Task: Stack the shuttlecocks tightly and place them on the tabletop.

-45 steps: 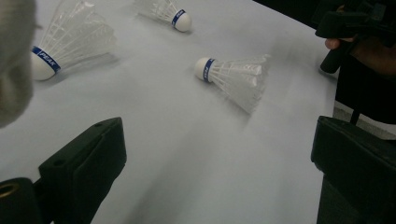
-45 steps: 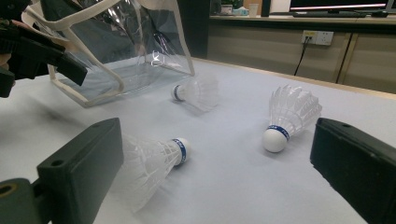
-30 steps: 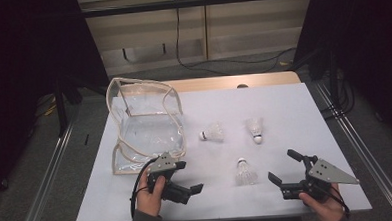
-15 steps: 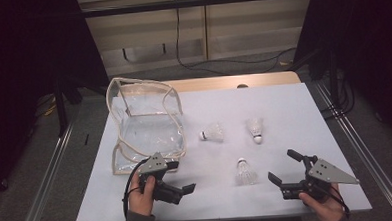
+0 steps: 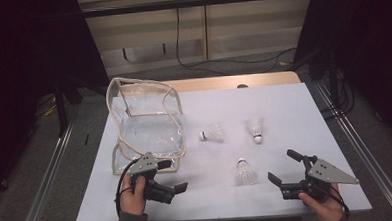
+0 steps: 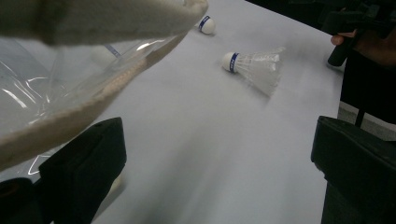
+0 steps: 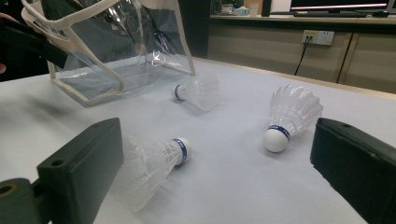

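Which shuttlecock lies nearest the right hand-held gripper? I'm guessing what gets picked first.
The front shuttlecock, lying just left of the right hand-held gripper; the other two shuttlecocks lie farther back, toward the clear bag.

Clear bag's cream edge (image 6: 84,109) upper left, shuttlecock (image 6: 254,67) lying beyond spread black fingers (image 6: 84,168).

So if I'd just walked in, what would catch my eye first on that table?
Probably the clear bag with pale trim, standing open at the table's left. Next, three white shuttlecocks scattered on the white sheet to its right. Nearest the person, the left gripper sits by the bag's front corner and the right gripper beside the closest shuttlecock, both open.
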Demonstrator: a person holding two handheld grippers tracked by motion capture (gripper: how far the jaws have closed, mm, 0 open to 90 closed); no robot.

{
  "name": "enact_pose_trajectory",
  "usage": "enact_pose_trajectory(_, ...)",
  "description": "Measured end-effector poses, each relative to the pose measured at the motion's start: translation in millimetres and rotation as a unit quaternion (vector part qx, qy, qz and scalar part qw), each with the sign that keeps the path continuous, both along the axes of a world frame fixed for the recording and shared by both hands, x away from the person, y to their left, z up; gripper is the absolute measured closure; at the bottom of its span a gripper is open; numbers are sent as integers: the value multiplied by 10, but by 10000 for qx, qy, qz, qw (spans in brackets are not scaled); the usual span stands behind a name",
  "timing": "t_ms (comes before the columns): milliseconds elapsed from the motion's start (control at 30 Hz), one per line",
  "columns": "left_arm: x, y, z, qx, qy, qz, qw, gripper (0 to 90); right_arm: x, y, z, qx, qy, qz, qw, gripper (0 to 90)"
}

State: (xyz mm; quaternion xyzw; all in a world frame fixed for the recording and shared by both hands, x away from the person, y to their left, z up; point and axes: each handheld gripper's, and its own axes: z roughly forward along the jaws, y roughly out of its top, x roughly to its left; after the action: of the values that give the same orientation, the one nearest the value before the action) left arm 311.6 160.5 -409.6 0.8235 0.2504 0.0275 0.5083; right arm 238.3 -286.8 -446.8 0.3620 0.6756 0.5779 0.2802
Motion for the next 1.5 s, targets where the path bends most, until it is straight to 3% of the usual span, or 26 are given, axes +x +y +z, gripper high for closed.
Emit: enact_pose_trajectory(1500,70,439,-13,-35,-57,292,9996,35,2,0,2,-27,-20,8,10000,21)
